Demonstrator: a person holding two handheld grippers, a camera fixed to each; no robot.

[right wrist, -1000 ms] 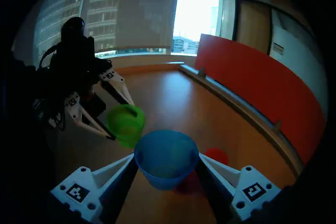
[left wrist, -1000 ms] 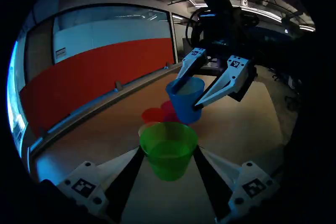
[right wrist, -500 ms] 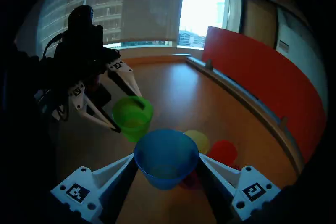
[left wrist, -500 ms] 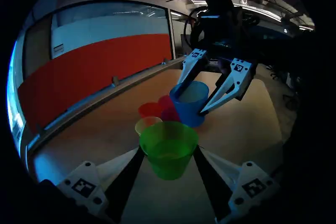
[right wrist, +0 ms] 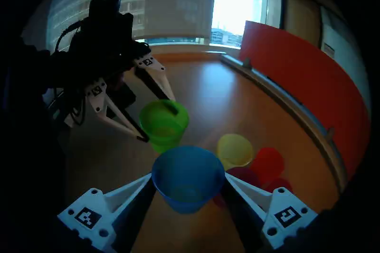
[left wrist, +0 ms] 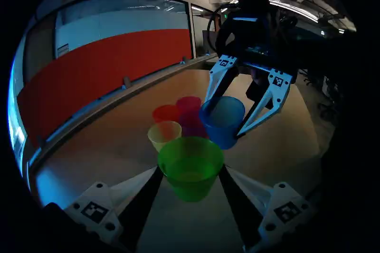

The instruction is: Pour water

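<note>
Both grippers loaded, one cup each, held close together over the table [right wrist: 213, 91].
My left gripper [left wrist: 190, 177] clamps the green cup [left wrist: 191, 155], both fingers on its sides, with water sitting low inside. My right gripper [right wrist: 188, 184] clamps the blue cup [right wrist: 188, 167] the same way; contents I can't tell. Yellow cup [left wrist: 164, 134], red cup [left wrist: 166, 113] and magenta cups [left wrist: 189, 106] stand clustered on the table beside the blue one; the yellow looks empty. Square black-and-white markers [right wrist: 89, 216] are printed on my finger bases.

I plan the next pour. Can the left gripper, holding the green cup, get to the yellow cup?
Probably yes. The left gripper with the green cup is close to the yellow cup, with nothing between them; the blue cup in the right gripper hangs to one side.
</note>
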